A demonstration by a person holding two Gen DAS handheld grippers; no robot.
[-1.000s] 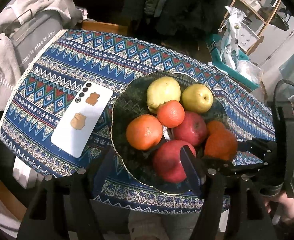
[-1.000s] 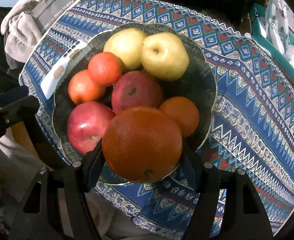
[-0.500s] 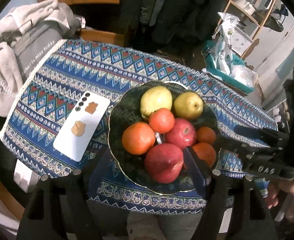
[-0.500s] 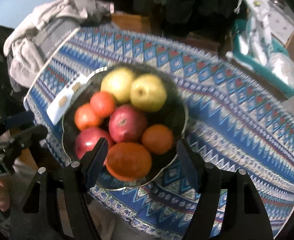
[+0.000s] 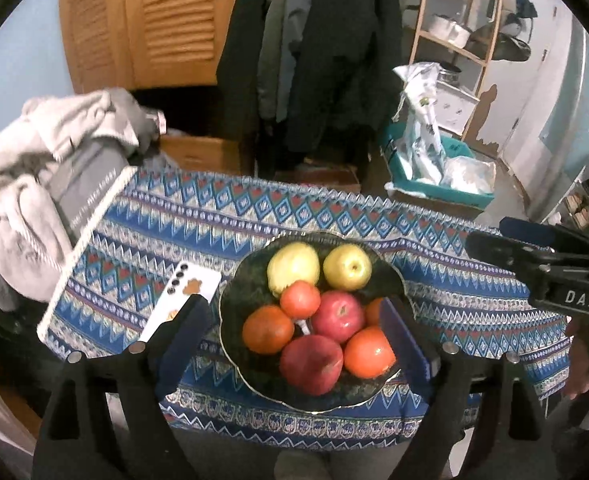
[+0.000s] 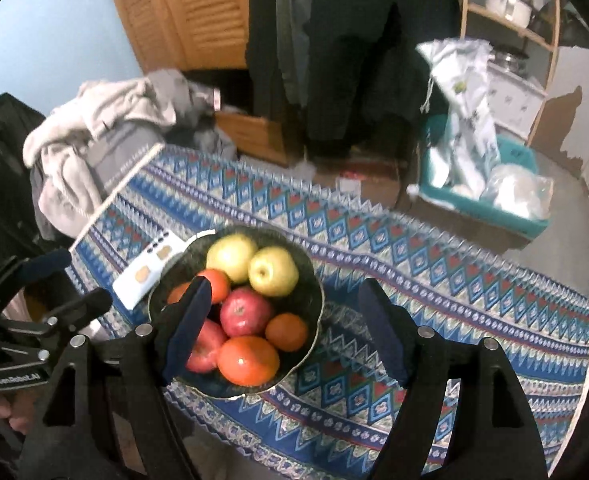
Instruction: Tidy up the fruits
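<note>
Showing all fruits gathered in the bowl point(image 5: 230, 320) on the desk point(image 5: 474, 288); both grippers' fingers point(image 5: 182, 332) empty, opening; nothing visibly left.

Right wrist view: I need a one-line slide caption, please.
Open right gripper, jaws widening, above a dark scalloped bowl of apples and oranges on a blue patterned tablecloth.

Both wrist cameras look steeply down from above the near table edge. Both views share the fruit bowl point(image 5: 230, 320) point(image 6: 314, 292) and the patterned tablecloth point(image 5: 214, 216) point(image 6: 454, 300).

Home: hanging coats point(image 5: 334, 52), laundry pile point(image 5: 46, 168)
</note>
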